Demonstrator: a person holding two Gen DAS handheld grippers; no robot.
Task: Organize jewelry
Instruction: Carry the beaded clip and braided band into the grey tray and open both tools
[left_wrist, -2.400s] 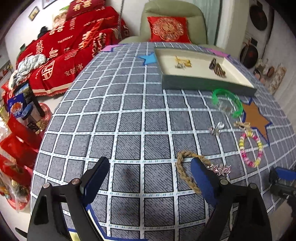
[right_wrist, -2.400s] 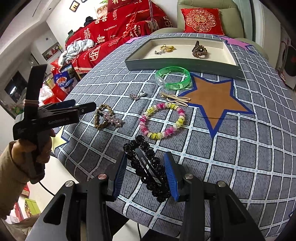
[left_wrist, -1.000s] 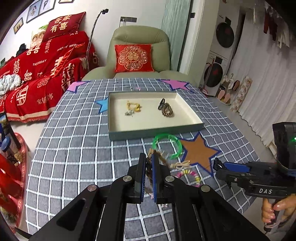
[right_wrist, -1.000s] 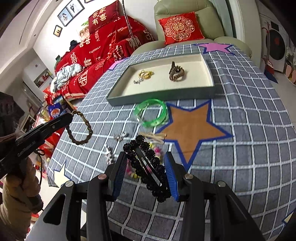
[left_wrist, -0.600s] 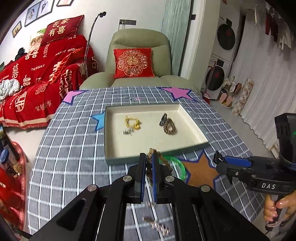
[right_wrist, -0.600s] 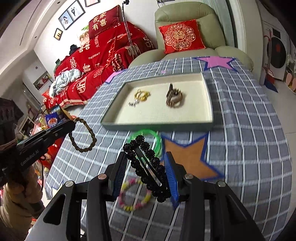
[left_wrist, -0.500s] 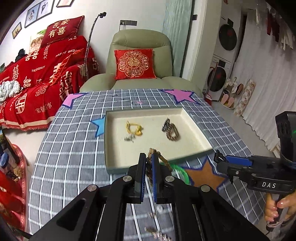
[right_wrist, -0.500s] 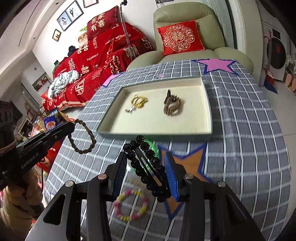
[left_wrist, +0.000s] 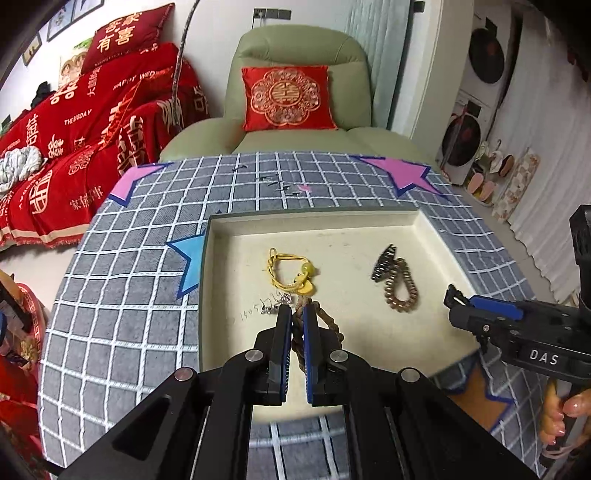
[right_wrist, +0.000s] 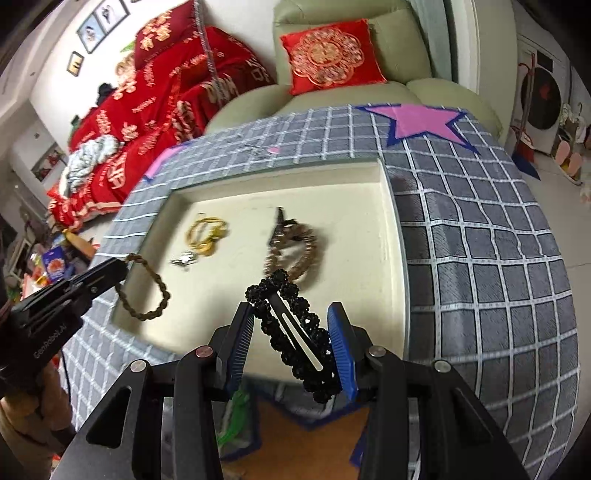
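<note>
Two grippers over tray (right_wrist: 393, 221): right gripper (right_wrist: 291, 343) clamped on black beaded hair clip (right_wrist: 291, 332), long axis diagonal, far-left to near-right; left gripper (left_wrist: 294, 343) pinching braided brown bracelet (right_wrist: 147, 291), loop hanging. Tray holds yellow cord bracelet (left_wrist: 291, 273), brown bead bracelet (left_wrist: 400, 291), small silver piece (right_wrist: 183, 259).

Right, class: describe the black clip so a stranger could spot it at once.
Start at the cream tray on the checked table. Above its near edge, the right gripper holds a beaded black hair clip slantwise between its jaws. Unlike the brown braided bracelet, it is black and long.

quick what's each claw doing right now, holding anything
Left claw: shut on the brown braided rope bracelet.
Right claw: shut on the black beaded hair clip.
</note>
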